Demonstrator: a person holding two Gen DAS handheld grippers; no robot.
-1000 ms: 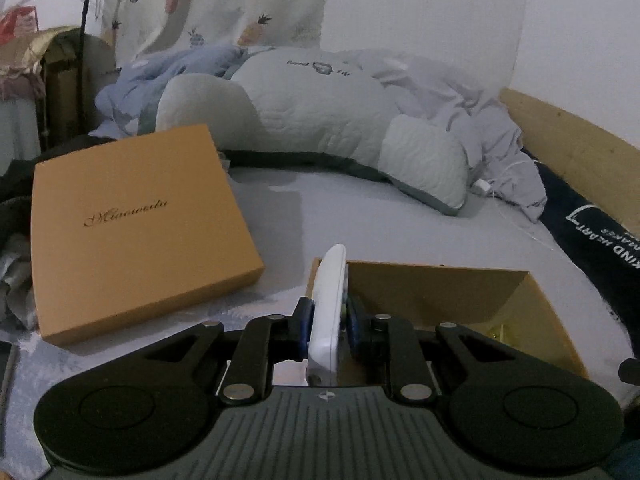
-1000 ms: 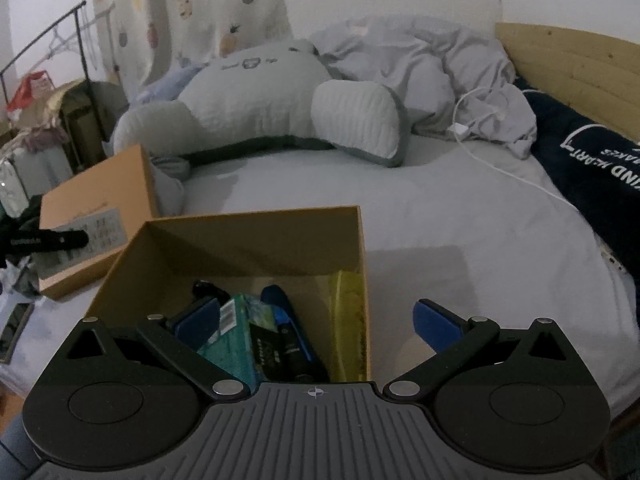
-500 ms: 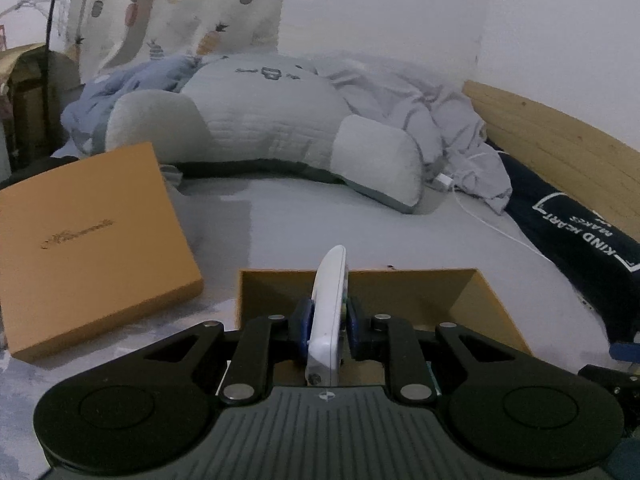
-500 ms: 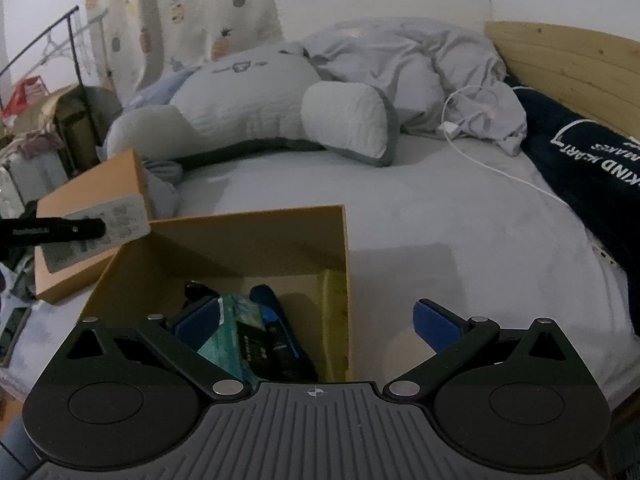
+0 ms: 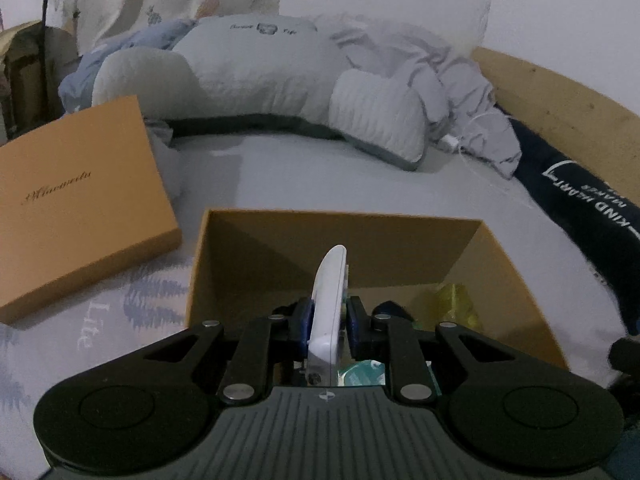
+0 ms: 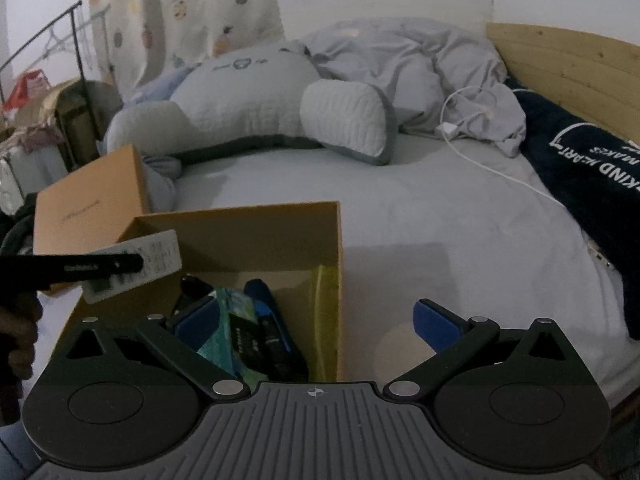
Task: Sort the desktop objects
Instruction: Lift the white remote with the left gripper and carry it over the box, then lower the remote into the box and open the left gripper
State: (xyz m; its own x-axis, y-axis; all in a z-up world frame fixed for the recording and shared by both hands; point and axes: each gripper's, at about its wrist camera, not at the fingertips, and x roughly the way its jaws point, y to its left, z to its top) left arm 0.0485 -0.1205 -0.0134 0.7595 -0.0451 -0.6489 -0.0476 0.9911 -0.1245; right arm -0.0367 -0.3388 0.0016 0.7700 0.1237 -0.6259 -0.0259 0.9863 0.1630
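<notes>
Left tool (image 5: 327, 326) clenched on white remote (image 5: 329, 312), held edge-up over the open box (image 5: 340, 222) on the bed. Right tool (image 6: 316, 320) released, at the box's 3 o'clock wall.

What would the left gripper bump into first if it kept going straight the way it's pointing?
Probably the far inner wall of the open box. The left gripper, shut on the white remote, points at it, though depth is unclear.

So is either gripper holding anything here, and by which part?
The left gripper clamps the white remote near its rear end, on edge, over the open box. The right gripper is open and holds nothing.
</notes>
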